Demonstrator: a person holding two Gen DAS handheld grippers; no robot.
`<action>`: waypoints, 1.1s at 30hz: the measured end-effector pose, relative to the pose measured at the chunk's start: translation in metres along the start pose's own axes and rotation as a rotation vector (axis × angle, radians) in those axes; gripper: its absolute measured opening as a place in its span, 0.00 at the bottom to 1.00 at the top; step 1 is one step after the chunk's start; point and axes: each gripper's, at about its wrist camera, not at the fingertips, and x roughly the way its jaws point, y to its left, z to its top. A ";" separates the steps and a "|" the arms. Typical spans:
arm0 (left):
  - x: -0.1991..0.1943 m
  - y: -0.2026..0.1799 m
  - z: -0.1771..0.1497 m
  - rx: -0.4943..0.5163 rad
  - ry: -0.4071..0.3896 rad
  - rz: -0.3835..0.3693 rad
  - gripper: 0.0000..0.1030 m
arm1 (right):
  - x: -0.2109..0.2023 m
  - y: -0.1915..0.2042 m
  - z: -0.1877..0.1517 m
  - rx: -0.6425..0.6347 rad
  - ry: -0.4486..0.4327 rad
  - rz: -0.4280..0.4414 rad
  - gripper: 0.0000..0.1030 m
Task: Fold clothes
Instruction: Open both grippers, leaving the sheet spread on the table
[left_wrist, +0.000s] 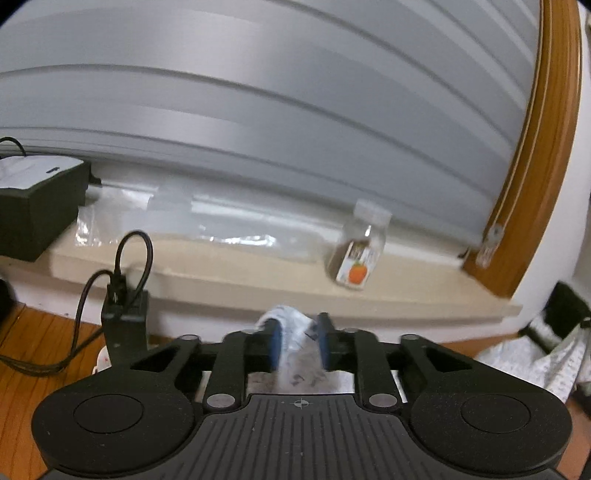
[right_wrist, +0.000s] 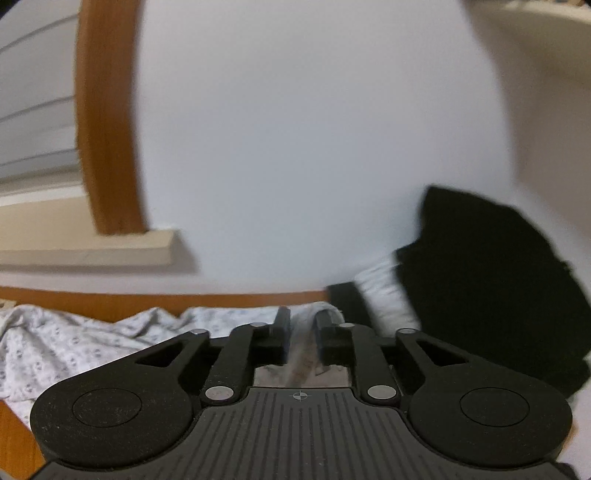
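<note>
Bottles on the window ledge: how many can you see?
1: a clear plastic bottle with an orange-fruit label, toward the right end of the window ledge. Others may be hidden outside the view.

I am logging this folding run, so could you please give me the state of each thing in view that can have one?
left gripper: shut on the patterned cloth
right gripper: shut on another part of that cloth
patterned cloth: crumpled, unfolded, lifted at both grips
bottle: upright on the window sill, cap on, nearly empty
roller shutter: down
black cable: plugged into a black device
</note>
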 end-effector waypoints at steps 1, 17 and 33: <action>0.001 -0.002 -0.002 0.014 0.007 0.008 0.33 | 0.005 0.006 -0.004 -0.002 0.004 0.022 0.29; -0.019 -0.036 -0.005 0.250 0.076 0.042 0.85 | 0.046 0.059 -0.127 0.055 0.024 0.330 0.54; 0.113 -0.195 -0.046 0.243 0.235 -0.345 0.84 | 0.050 0.046 -0.142 0.136 -0.028 0.359 0.63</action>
